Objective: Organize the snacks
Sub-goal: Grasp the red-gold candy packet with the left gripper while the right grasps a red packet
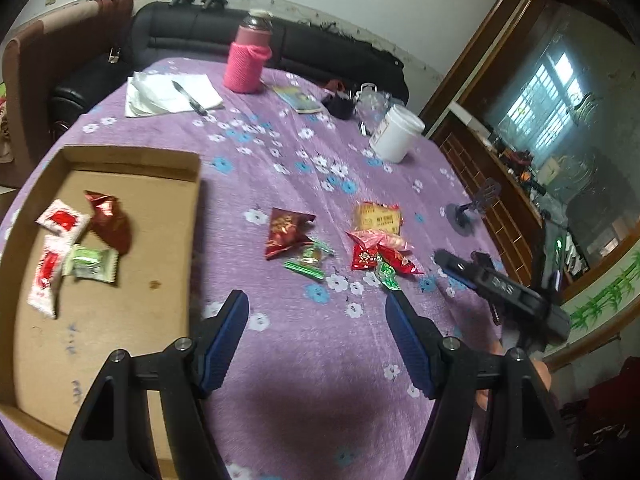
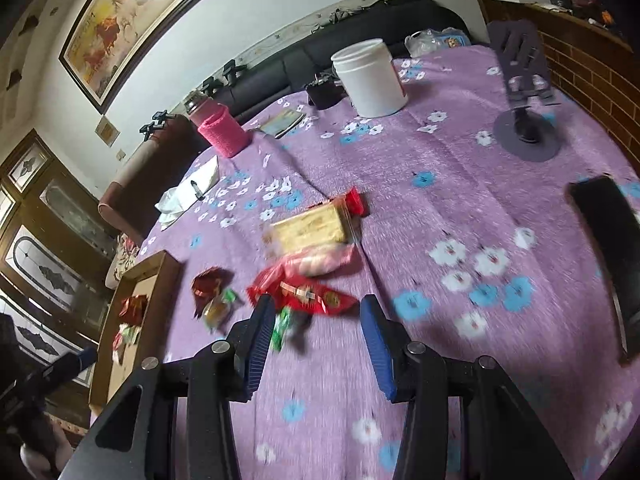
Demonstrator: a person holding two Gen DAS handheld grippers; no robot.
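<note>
A shallow cardboard box (image 1: 132, 160) lies on the left of the table and holds several wrapped snacks: white-red packets (image 1: 62, 220), a dark red one (image 1: 110, 220) and a green one (image 1: 92, 264). Loose snacks lie on the purple cloth: a dark red pouch (image 1: 286, 232), green candies (image 1: 310, 260), a yellow biscuit pack (image 1: 376, 218) and red packets (image 1: 380, 258). My left gripper (image 1: 316, 300) is open and empty, just short of the loose snacks. My right gripper (image 2: 316, 304) is open over the red packets (image 2: 304, 292), with a small green candy (image 2: 282, 328) by its left finger. The box also shows in the right wrist view (image 2: 120, 312).
A pink-sleeved bottle (image 1: 248, 56), a white tub (image 1: 396, 132), white paper with a pen (image 1: 168, 92), a booklet (image 1: 300, 98) and a grey phone stand (image 2: 524, 120) stand on the table. A black slab (image 2: 612, 248) lies at the right. A black sofa (image 1: 192, 32) runs behind.
</note>
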